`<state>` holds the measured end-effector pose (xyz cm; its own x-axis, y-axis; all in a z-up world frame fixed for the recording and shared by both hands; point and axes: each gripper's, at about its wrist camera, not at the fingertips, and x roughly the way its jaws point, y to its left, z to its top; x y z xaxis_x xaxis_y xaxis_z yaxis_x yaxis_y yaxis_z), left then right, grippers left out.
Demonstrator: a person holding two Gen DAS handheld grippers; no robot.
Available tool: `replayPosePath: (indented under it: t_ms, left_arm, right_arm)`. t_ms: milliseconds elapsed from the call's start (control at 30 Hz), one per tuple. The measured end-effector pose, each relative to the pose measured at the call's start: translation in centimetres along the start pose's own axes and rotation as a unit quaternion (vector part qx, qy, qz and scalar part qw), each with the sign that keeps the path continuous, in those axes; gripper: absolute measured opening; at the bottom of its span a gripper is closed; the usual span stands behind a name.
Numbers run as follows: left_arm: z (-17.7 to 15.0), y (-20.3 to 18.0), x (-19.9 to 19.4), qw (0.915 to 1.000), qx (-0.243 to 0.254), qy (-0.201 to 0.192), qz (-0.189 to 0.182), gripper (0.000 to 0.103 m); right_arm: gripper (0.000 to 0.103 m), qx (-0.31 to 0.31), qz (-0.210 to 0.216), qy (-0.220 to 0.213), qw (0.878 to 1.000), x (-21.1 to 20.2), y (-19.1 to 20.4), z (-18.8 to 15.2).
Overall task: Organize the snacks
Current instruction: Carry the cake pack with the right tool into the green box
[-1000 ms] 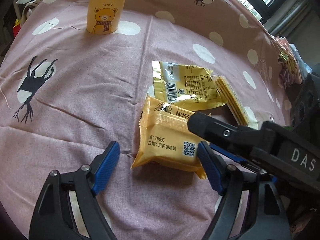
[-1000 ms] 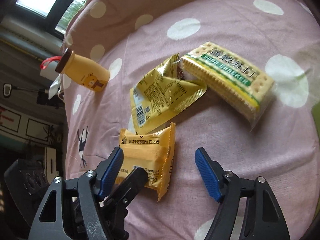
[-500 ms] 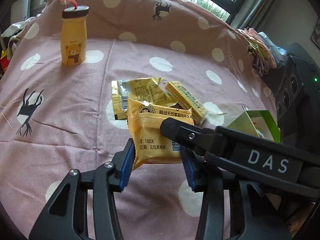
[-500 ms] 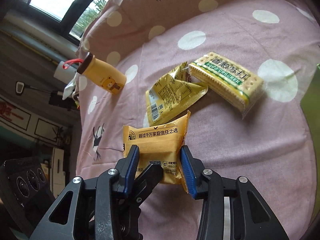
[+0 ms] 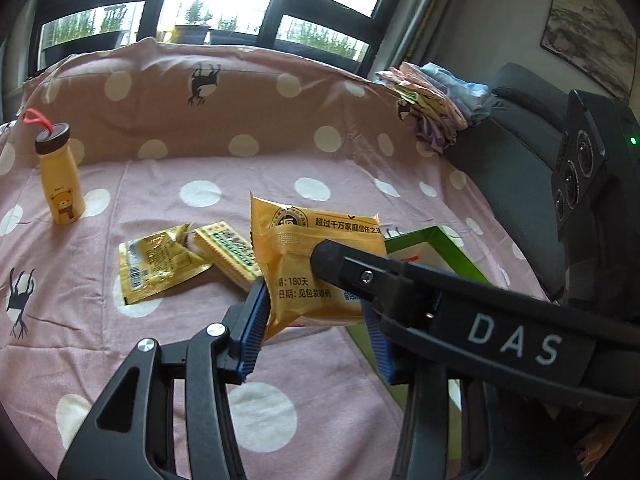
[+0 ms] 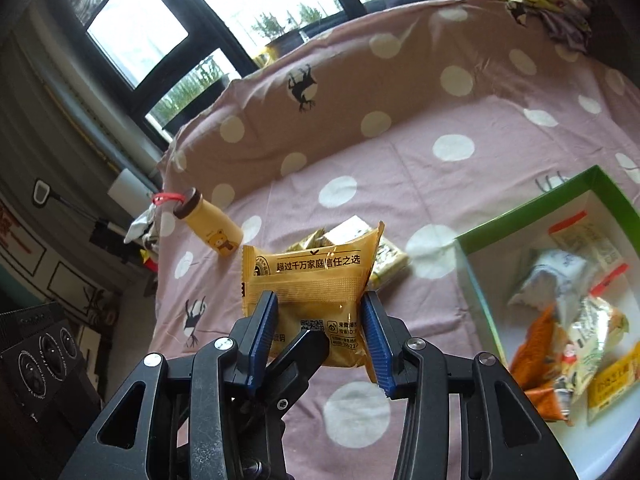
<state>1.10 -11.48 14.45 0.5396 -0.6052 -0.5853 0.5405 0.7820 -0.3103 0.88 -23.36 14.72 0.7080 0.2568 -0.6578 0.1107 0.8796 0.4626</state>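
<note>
An orange snack packet (image 5: 312, 264) hangs in the air above the pink dotted cloth (image 5: 200, 360), and both grippers hold it. My left gripper (image 5: 316, 324) is shut on its lower part, blue pads pressing both sides. My right gripper (image 6: 320, 334) is shut on the same orange packet (image 6: 312, 280), and its black finger (image 5: 400, 284) crosses in front of the left one. On the cloth behind lie a cracker pack (image 5: 224, 252) and a flat yellow wrapper (image 5: 156, 264). A green box (image 6: 592, 180) with several snacks inside stands to the right.
A yellow bear bottle (image 5: 62, 184) stands at the far left of the cloth. A black speaker (image 5: 580, 176) and a dark chair sit on the right, with folded clothes (image 5: 432, 92) on the raised cloth edge. Windows lie behind.
Both grippers closed on the orange packet where it lay on the cloth, then lifted it together. The views have tilted up, and the green box has come into sight.
</note>
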Motion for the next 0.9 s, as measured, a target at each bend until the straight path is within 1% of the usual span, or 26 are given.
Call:
replayPosePath:
  t_ms: [133, 267, 367, 500, 600, 700, 800, 900]
  left_arm:
    - [0.2, -2.9, 1.7, 0.9991, 0.022, 0.013, -0.033, 0.045]
    - [0.2, -5.7, 3.8, 0.9964, 0.038, 0.041, -0.063, 0.045]
    - [0.2, -7.6, 5.0, 0.9943, 0.052, 0.046, -0.081, 0.045]
    - [0.1, -9.1, 7.1, 0.9904, 0.053, 0.074, -0.104, 0.045]
    - [-0.4, -9.6, 8.5, 0.9890, 0.045, 0.094, -0.105, 0.045]
    - [-0.7, -9.6, 9.7, 0.9874, 0.033, 0.110, -0.109, 0.045]
    - [-0.7, -9.5, 9.9, 0.9873, 0.033, 0.108, -0.111, 0.048]
    - [-0.8, -9.8, 10.0, 0.9868, 0.034, 0.113, -0.111, 0.048]
  right_arm:
    - [0.046, 0.027, -0.022, -0.025, 0.999, -2.5, -2.9, 0.5]
    - [0.047, 0.064, -0.046, -0.036, 0.996, -4.1, -6.1, 0.7]
    - [0.047, 0.095, -0.065, -0.045, 0.992, -5.4, -8.5, 0.7]
    - [0.049, 0.127, -0.080, -0.058, 0.987, -6.4, -10.8, 0.6]
    - [0.050, 0.148, -0.093, -0.055, 0.983, -6.4, -12.2, 0.4]
    - [0.050, 0.161, -0.106, -0.042, 0.980, -5.9, -13.3, 0.3]
    - [0.050, 0.176, -0.116, -0.031, 0.977, -5.4, -14.1, 0.1]
    - [0.050, 0.178, -0.114, -0.030, 0.977, -5.4, -14.3, 0.0]
